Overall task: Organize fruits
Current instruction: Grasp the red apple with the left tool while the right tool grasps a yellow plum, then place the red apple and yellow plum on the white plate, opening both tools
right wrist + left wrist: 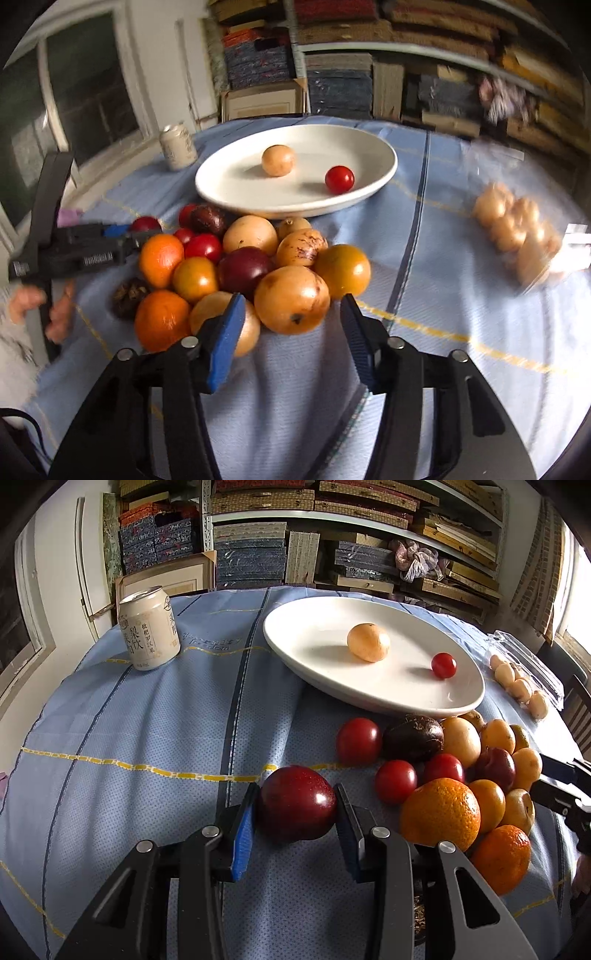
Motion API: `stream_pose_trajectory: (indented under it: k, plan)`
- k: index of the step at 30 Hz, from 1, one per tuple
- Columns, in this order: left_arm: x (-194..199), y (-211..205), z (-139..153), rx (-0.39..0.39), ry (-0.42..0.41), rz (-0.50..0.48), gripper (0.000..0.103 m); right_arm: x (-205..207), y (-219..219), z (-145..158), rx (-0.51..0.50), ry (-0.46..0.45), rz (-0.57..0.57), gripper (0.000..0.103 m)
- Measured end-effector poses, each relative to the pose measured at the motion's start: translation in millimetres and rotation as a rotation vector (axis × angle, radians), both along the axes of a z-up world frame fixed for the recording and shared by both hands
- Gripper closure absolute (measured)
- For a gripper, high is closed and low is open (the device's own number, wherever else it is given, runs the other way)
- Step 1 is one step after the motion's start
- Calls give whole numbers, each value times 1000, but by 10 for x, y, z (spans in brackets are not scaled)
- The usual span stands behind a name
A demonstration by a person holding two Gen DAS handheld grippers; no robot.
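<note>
My left gripper (296,789) is shut on a dark red plum (297,808) that rests on the blue cloth, one blue pad on each side. To its right lies a pile of oranges, tomatoes and yellow fruit (443,771). In the right wrist view my right gripper (292,298) is open, its tips either side of a yellow-orange fruit (291,301) at the pile's near edge, with small gaps to the pads. The white plate (295,212) behind holds a pale round fruit (278,160) and a cherry tomato (339,179).
A drink can (149,627) stands at the table's far left. A clear plastic box of pale fruits (521,683) lies at the right edge. A hand (59,310) holds the left gripper's handle. Shelves of stacked boxes fill the back wall.
</note>
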State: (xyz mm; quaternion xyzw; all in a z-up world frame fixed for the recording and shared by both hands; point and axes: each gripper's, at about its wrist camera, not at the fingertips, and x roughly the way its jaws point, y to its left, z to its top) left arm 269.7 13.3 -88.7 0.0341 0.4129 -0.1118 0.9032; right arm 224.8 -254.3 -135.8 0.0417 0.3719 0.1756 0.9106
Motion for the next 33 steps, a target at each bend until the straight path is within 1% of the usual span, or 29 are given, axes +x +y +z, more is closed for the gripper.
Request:
stream_pose_trajectory:
  k: [1,4,5,9,10,11,15,19,22,26,28,30,32,33]
  plan:
    - [3,0,-2,1,0,0,63,12,-19,-13,20,10,-4,55]
    - [4,2,-4,2,0,0,63,68,-89,-73,103,50,-24,55]
    - [3,-1,-3,1,0,0,63,91,-120,-101,145,68,-30,55]
    - [6,-5,-15,2,7,-5,63,161,-184,-184,243,115,-38,55]
    - [6,1,-16,2,7,-5,63,167,-193,-191,258,120,-35,59]
    - [7,-5,-18,3,8,-5,63,169,-200,-199,275,123,-33,59]
    - [19,11,-23,-17,16,-9,63,140,-186,-188,264,116,-34,60]
    - [24,64,-20,-56,23,-6,63,110,-202,-130,264,97,-29,60]
    - [-9,102,17,-80,1,1,63,77,-236,-52,269,65,-31,60]
    - [-60,95,71,-75,-37,7,63,72,-322,-3,285,43,-57,60]
    - [-64,104,127,-81,-53,16,63,82,-354,20,296,34,-68,60]
    - [-52,145,248,-114,-76,42,63,79,-393,86,309,6,-85,60]
    - [1,148,404,-138,-87,48,63,142,-428,200,327,-14,-109,60]
    - [31,130,460,-135,-93,50,63,174,-434,267,331,-21,-115,60]
